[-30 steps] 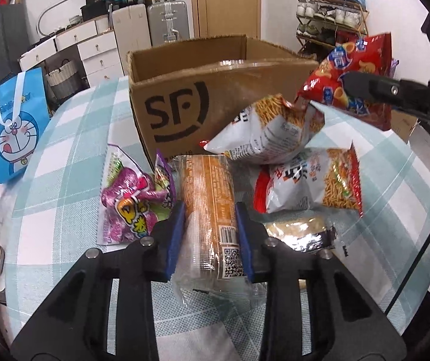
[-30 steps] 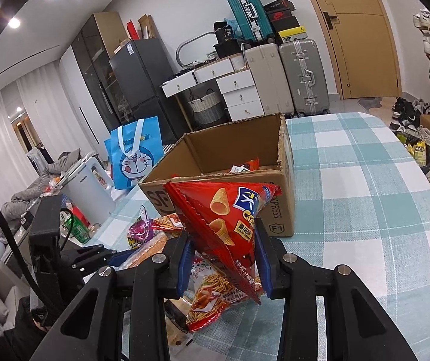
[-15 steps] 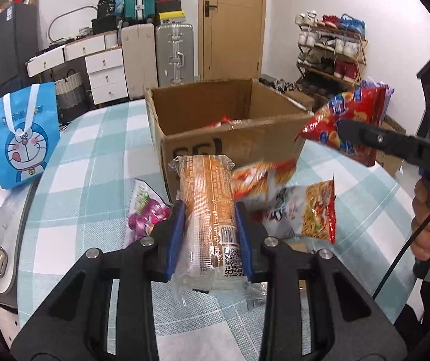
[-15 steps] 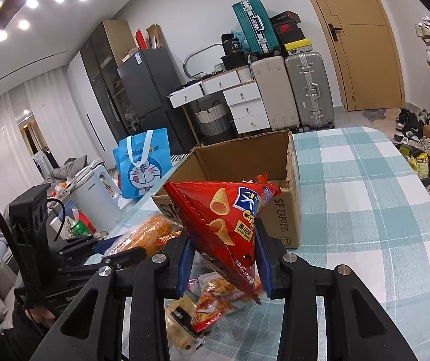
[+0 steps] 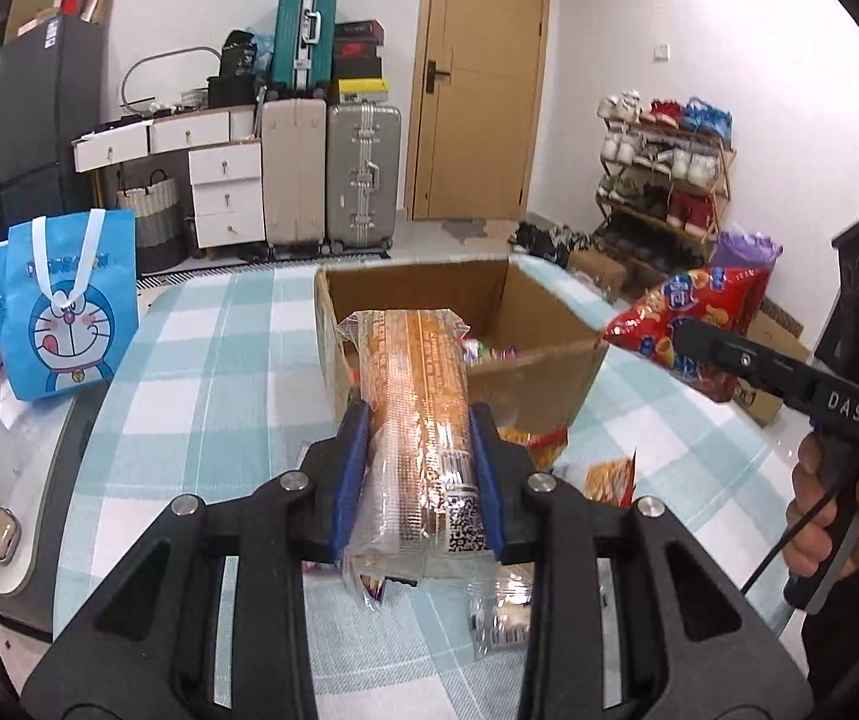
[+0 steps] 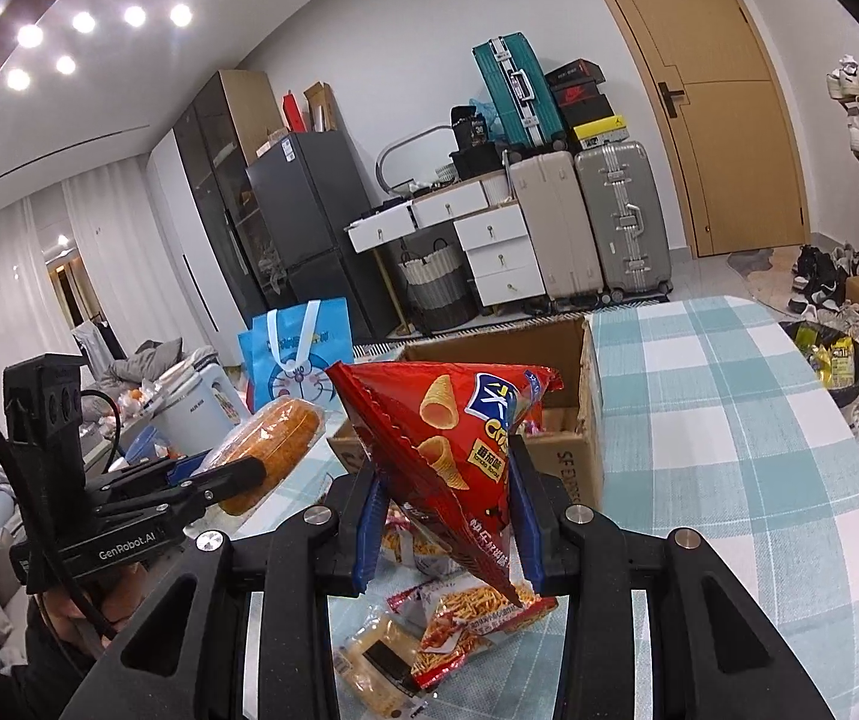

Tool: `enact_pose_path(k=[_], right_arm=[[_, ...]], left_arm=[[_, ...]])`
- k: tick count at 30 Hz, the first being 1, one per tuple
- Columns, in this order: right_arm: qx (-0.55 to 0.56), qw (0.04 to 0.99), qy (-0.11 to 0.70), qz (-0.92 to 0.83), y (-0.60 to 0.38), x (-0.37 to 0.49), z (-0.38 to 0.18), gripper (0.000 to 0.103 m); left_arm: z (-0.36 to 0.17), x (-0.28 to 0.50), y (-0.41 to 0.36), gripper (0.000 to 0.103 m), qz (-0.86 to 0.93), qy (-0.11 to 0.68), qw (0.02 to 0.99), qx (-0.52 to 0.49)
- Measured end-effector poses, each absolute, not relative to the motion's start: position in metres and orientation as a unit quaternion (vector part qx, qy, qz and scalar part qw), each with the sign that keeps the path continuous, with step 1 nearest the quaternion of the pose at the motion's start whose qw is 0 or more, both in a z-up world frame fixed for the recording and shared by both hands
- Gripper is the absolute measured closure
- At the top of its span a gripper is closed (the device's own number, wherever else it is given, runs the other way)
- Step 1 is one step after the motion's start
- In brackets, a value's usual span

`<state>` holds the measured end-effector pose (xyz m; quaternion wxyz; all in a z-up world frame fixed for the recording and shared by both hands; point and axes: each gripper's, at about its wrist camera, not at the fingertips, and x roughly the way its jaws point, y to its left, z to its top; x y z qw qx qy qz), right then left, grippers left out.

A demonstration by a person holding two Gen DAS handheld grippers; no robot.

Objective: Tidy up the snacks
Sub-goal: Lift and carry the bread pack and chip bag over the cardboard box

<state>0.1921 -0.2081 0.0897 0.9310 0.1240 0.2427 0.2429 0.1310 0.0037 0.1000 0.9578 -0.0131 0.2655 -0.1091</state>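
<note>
My left gripper (image 5: 418, 474) is shut on a long orange biscuit pack (image 5: 420, 414) in clear wrap, held in the air before the open cardboard box (image 5: 525, 372). The pack also shows in the right wrist view (image 6: 273, 444). My right gripper (image 6: 446, 522) is shut on a red corn-snack bag (image 6: 453, 444), raised above the table near the box (image 6: 573, 456). That bag shows at the right in the left wrist view (image 5: 693, 318). Several snacks lie inside the box.
Noodle snack bags (image 6: 471, 618) and a pale wrapped snack (image 6: 381, 660) lie on the checked tablecloth (image 6: 729, 480) under my grippers. A blue Doraemon bag (image 5: 63, 306) stands off the table's left edge. Suitcases and drawers line the far wall.
Both grippers have risen with their snacks. The left one lifted the biscuit pack off the table and now looks down into the box from above its near wall.
</note>
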Motion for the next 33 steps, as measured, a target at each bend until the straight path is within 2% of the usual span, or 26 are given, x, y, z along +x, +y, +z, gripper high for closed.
enact_pose_path(k=[17,33], right_arm=[[0.117,0.93,0.249,0.242,-0.185,0.228,0.109,0.067],[0.134,0.92,0.295,0.219,-0.175,0.283,0.083,0.067]], left_arm=[[0.134,0.19,-0.017,0.074,-0.085,0.258,0.962,-0.015],[0.102,0.271,-0.035,0.073,-0.059,0.295,0.953,-0.015]])
